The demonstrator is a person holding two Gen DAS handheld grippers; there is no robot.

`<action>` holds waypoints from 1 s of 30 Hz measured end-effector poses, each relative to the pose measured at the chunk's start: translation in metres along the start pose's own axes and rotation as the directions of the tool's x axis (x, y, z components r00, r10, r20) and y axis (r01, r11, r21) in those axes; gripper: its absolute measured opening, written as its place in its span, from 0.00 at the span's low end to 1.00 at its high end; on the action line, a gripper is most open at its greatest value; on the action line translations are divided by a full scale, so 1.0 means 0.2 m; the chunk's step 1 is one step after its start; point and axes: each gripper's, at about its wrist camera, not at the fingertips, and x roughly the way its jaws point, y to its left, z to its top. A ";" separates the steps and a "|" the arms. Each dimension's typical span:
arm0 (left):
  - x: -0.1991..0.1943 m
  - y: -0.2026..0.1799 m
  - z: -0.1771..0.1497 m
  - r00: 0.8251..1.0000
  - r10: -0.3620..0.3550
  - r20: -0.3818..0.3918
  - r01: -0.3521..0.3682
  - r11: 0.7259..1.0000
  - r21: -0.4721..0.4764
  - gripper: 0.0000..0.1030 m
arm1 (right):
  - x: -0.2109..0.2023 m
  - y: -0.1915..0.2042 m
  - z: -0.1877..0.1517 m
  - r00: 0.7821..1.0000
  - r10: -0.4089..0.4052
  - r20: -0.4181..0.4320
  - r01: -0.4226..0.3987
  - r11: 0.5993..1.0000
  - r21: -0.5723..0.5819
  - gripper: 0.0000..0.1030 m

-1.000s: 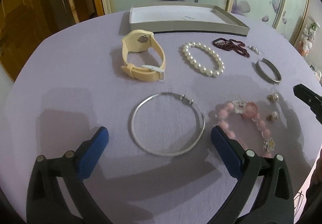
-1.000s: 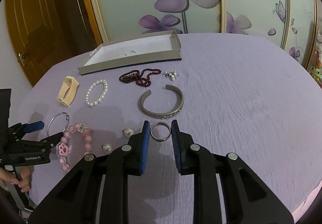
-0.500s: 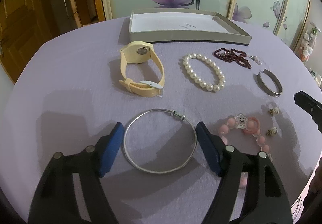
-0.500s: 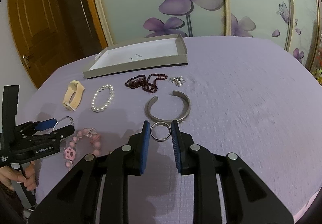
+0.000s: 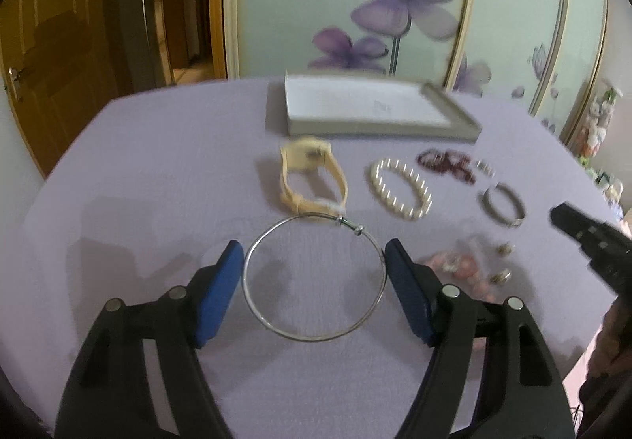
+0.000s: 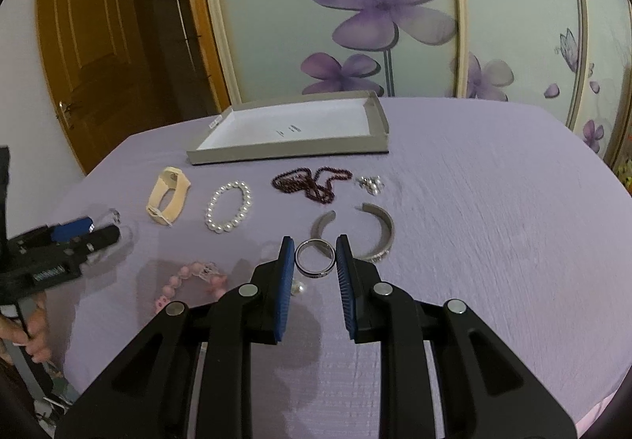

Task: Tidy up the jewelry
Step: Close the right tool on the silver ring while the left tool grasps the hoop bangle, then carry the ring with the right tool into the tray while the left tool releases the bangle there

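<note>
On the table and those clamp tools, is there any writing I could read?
White lettering on the side of the left gripper: blurred, not readable.
Small dark print inside the grey box, on its white floor: too small to read.
No other text shows on the jewelry or the purple tablecloth.

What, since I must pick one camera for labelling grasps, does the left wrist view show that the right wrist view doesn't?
Left wrist only: the whole silver bangle held by the left gripper; its jaws have just been closing. Right wrist only: the small ring pinched by the right gripper. Both: the grey tray, cream watch strap, pearl bracelet and open cuff.
</note>
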 end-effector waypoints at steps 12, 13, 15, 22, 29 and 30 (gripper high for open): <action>-0.10 -0.01 0.27 0.987 -0.045 0.152 0.052 0.998 -0.040 0.71 | -0.04 0.04 0.33 0.991 -0.009 0.133 0.021 0.995 -0.094 0.22; -0.09 -0.02 0.30 0.987 -0.046 0.156 0.053 0.998 -0.040 0.71 | -0.03 0.03 0.36 0.990 -0.009 0.137 0.023 0.995 -0.100 0.22; -0.04 -0.03 0.40 0.986 -0.054 0.155 0.060 0.998 -0.034 0.71 | 0.04 -0.01 0.49 0.991 -0.006 0.133 0.021 0.994 -0.106 0.22; 0.26 -0.06 0.75 0.989 -0.076 0.130 0.080 0.996 -0.028 0.71 | 0.52 -0.11 0.86 0.998 0.062 0.012 -0.062 0.997 -0.038 0.22; 0.63 -0.07 0.96 0.998 -0.060 0.034 0.061 0.997 -0.054 0.71 | 1.09 -0.21 0.94 0.984 0.020 -0.178 -0.010 0.998 0.055 0.22; 0.68 -0.07 0.98 0.998 -0.053 0.021 0.054 0.997 -0.054 0.71 | 1.16 -0.22 0.94 0.980 0.018 -0.198 -0.005 0.998 0.066 0.22</action>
